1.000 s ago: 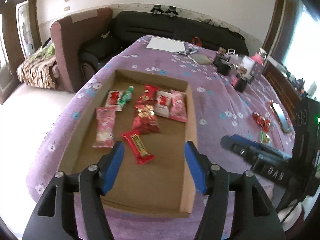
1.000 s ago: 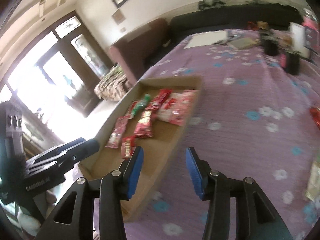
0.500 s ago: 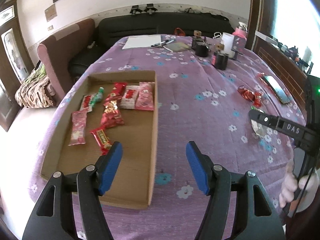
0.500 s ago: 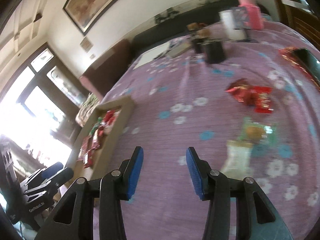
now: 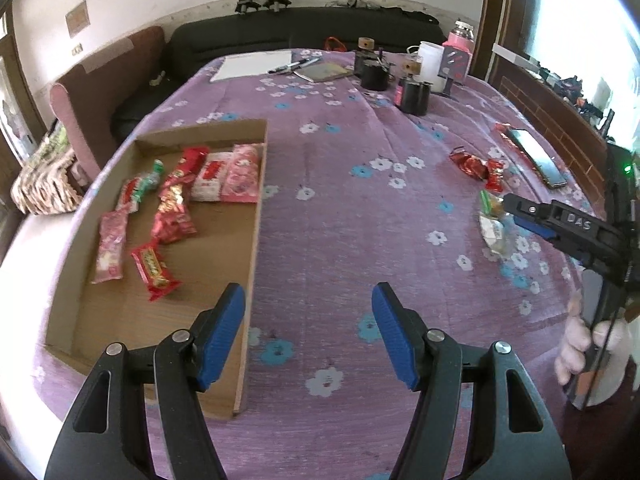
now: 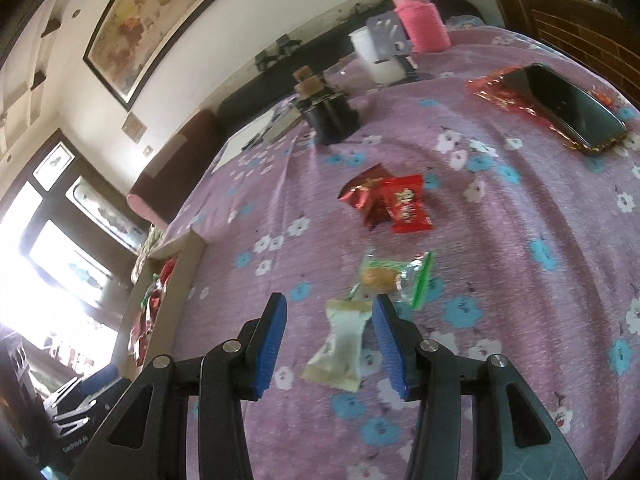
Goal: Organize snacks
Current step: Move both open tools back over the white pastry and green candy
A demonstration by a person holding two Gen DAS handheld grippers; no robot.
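A shallow cardboard tray [image 5: 256, 216] on the purple flowered cloth holds several red and pink snack packets [image 5: 176, 204]. My left gripper [image 5: 308, 332] is open and empty above the tray's near right edge. My right gripper [image 6: 330, 340] is open, with a cream wrapped snack [image 6: 340, 348] lying on the cloth between its fingers. A clear green-edged snack [image 6: 394, 276] lies just beyond it, and two red packets [image 6: 390, 200] lie farther off. The right gripper [image 5: 560, 220] also shows at the right of the left wrist view, over the loose snacks [image 5: 494, 220].
A phone [image 6: 568, 104] lies on a red wrapper at the right. Black cups [image 5: 416, 96], a white mug [image 5: 430, 60], a pink bottle [image 6: 420, 20], pens and a notepad [image 5: 256, 64] stand at the table's far end. A sofa [image 5: 280, 36] lies beyond.
Both grippers swung right, away from the tray. The right gripper came down over the loose snacks, and the cream packet now lies between its open fingers.
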